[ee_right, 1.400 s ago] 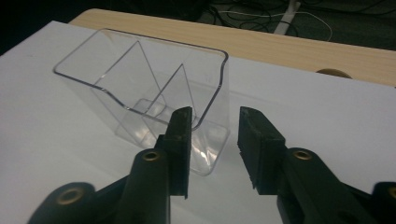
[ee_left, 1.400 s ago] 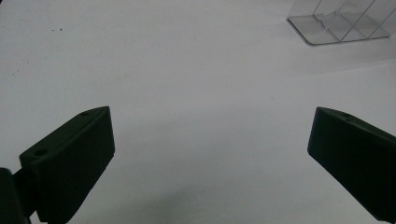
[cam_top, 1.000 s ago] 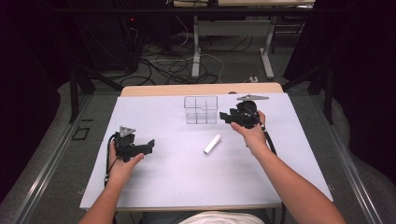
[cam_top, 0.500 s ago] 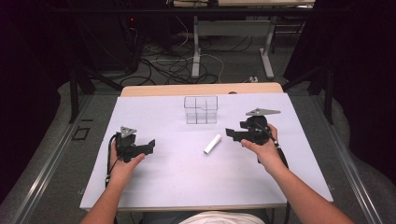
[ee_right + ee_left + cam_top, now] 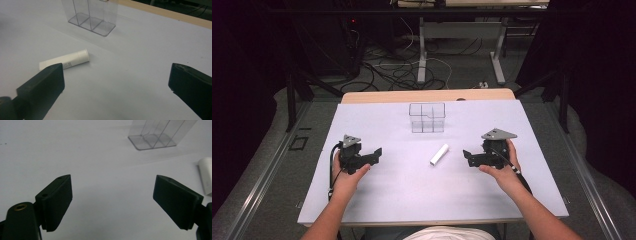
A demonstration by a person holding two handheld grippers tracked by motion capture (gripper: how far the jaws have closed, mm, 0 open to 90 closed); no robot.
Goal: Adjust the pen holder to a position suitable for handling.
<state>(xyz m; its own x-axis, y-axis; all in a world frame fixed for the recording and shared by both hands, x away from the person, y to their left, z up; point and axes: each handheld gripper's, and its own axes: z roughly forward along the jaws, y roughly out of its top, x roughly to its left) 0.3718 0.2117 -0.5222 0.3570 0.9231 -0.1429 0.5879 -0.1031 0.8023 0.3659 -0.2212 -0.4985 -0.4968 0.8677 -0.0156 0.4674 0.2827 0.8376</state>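
Moved: the right gripper [image 5: 468, 158] is now sitting nearer the person than a second ago, away from the clear divided box [image 5: 427, 117]; its jaws have just been opening, nothing between them.
Left gripper [image 5: 377, 152]: jaws apart and empty, though just closing a little.
White tube [image 5: 439, 154]: lying flat on the white table [image 5: 412, 200], just ahead of the right gripper, between both grippers.
Progress: the tube is not being gripped; picking it up and placing it in the box, probably, is remaining.

Clear divided box [image 5: 427, 118] stands on white table [image 5: 412, 190] w/ wood far edge; cables [image 5: 397, 65] behind.
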